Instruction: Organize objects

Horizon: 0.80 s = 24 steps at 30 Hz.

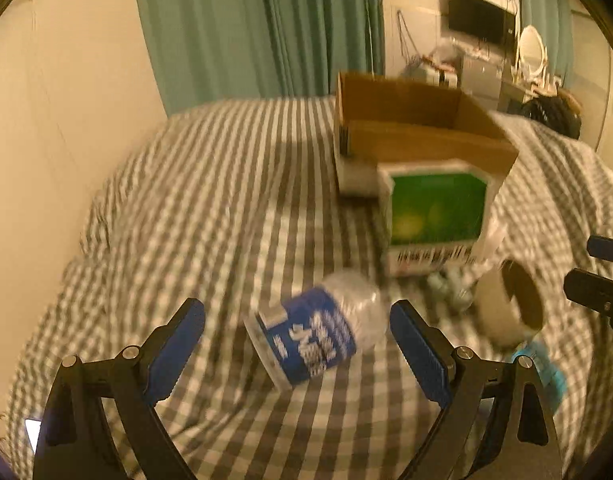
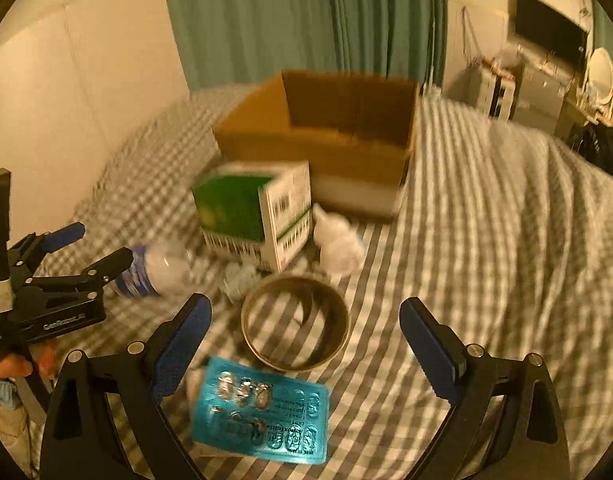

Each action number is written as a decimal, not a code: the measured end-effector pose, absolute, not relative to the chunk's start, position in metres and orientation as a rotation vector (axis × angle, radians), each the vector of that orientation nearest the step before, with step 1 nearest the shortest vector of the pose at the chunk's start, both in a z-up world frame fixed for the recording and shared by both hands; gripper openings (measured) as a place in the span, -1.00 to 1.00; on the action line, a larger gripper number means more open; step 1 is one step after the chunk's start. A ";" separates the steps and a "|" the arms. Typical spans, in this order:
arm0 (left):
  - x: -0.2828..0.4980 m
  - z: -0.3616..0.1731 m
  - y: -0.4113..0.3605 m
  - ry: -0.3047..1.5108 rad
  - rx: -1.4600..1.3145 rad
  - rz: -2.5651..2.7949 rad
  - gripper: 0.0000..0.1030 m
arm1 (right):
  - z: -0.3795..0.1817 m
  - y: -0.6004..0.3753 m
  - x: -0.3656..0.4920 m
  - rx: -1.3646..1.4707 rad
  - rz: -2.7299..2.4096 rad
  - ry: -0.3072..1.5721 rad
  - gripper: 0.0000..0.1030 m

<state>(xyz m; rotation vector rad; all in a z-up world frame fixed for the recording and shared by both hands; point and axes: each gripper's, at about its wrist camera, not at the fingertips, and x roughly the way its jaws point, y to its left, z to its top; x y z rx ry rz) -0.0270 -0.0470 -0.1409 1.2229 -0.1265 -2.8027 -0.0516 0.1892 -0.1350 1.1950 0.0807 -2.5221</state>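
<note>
A crushed clear bottle with a blue label (image 1: 318, 332) lies on the checked bedspread, between the tips of my open left gripper (image 1: 296, 326) and untouched. The same bottle (image 2: 154, 270) shows at the left of the right wrist view. My right gripper (image 2: 306, 324) stands open above a tape roll (image 2: 296, 324) and a teal blister pack (image 2: 262, 412). A green and white carton (image 1: 434, 216) leans against an open cardboard box (image 1: 418, 132). Crumpled white wrappers (image 2: 338, 240) lie beside the carton (image 2: 254, 212).
The checked bedspread (image 1: 210, 200) covers the whole bed. A pale wall runs along the left and a green curtain (image 1: 258, 28) hangs behind. Furniture with a dark screen (image 2: 550, 32) stands at the far right. A hand (image 2: 14, 364) holds the left gripper.
</note>
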 end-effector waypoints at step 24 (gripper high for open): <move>-0.076 -0.221 -0.048 -0.058 1.641 -2.642 1.00 | -0.204 0.165 -0.088 1.362 -2.412 0.125 0.66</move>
